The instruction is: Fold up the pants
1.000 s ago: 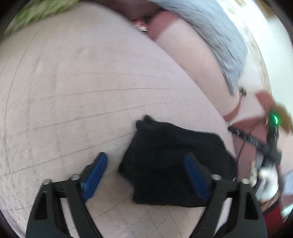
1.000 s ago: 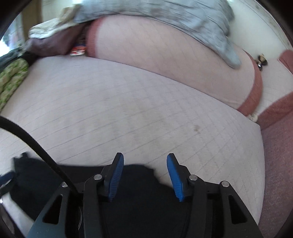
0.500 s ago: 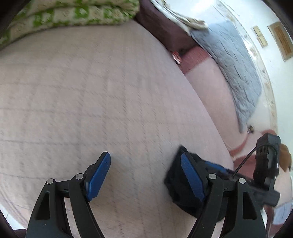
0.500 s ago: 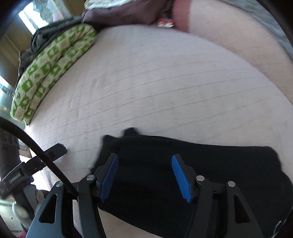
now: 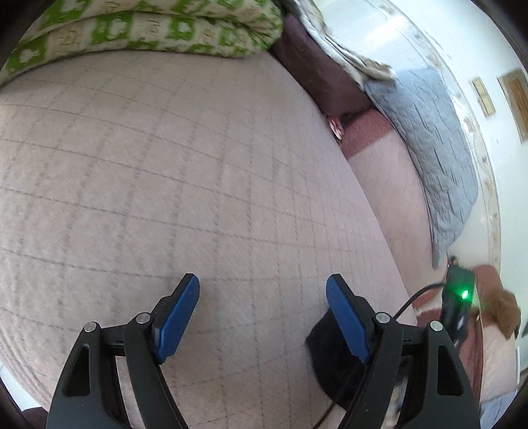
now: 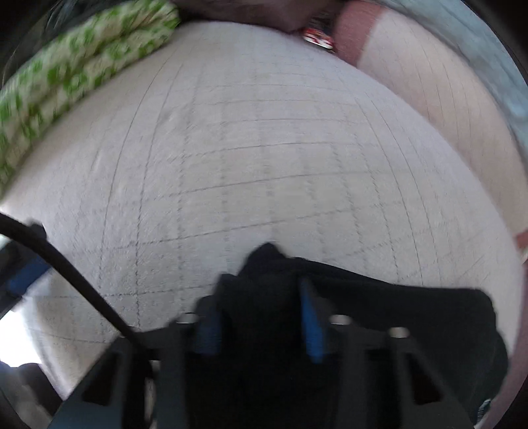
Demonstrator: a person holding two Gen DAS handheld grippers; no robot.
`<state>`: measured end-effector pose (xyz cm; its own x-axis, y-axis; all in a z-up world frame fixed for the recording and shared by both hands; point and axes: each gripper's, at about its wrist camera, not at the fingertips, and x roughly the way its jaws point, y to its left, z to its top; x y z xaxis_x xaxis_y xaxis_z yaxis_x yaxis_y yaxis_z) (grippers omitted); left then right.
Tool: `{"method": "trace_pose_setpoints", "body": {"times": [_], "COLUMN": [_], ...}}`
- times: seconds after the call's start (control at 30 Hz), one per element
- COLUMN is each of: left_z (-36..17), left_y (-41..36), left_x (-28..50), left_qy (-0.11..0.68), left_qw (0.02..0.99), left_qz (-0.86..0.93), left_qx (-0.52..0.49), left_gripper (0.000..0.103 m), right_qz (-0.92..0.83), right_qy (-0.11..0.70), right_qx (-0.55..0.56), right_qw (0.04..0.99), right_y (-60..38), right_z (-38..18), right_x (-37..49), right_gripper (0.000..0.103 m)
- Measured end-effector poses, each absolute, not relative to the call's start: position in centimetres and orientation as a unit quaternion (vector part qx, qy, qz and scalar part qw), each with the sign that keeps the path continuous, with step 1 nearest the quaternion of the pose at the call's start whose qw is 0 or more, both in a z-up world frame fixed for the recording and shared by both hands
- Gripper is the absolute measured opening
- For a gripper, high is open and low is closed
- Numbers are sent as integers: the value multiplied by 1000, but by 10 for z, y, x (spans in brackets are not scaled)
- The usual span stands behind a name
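The folded black pants (image 6: 412, 316) lie on the pale quilted bed (image 6: 264, 148). In the right wrist view my right gripper (image 6: 260, 307) hovers over their near left part, jaws apart and empty; the view is blurred. In the left wrist view only a corner of the pants (image 5: 330, 356) shows, behind the right finger. My left gripper (image 5: 262, 297) is open and empty over bare quilt, left of the pants.
A green-patterned folded blanket (image 5: 138, 29) lies at the far edge of the bed. A grey quilt (image 5: 429, 142) and dark pillows (image 5: 316, 66) lie on the neighbouring bed to the right. The other gripper's body with a green light (image 5: 462, 297) shows at right.
My left gripper has swung left off the pants, which slid to its lower right edge. My right gripper has turned left and moved over the pants; its view is now blurred.
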<state>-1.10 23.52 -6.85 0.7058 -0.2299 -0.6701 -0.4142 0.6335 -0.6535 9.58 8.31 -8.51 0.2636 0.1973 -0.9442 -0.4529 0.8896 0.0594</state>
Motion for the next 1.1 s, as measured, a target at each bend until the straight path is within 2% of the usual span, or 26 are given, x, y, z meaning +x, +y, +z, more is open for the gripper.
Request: {"method": "trace_pose_setpoints", "body": {"times": [0.17,0.33,0.4,0.43,0.47,0.57,0.77,0.87,1.03,1.1], "left_z": [-69,-73,-74,-78,-82,-77,-33,-33,-40,-47], "left_y": [200,159,150,148,144,126,71,37,-41,-64], "left_x": [6,21,24,25,29,30,32,43,57,60], "left_qy": [409,449,456,460,465,455,420,429,464,480], "left_qw": [824,827,823,814,802,799,820,803,795,793], "left_qz": [-20,-71,-93,-110,-127,-154,-201,-225,-245,-243], "left_qx": [-392,-330,-326,-337,-352,-361,-333,-347,-304,-284], "left_gripper": [78,77,53,29,17,15,15,15,15,21], "right_qz": [222,235,242,245,249,257,251,234,190,172], "right_qy": [591,595,592,589,585,573,543,531,525,527], "right_qx": [-5,47,50,49,49,48,83,103,148,166], "right_qw": [775,767,767,768,770,776,797,808,816,815], "right_y": [39,27,25,27,26,22,-28,-72,-158,-187], "right_z": [-83,-81,-76,-73,-69,-59,-31,-23,-34,-46], "right_x": [107,104,103,103,102,98,92,91,86,84], "right_gripper": [23,23,22,22,22,20,19,19,19,21]}}
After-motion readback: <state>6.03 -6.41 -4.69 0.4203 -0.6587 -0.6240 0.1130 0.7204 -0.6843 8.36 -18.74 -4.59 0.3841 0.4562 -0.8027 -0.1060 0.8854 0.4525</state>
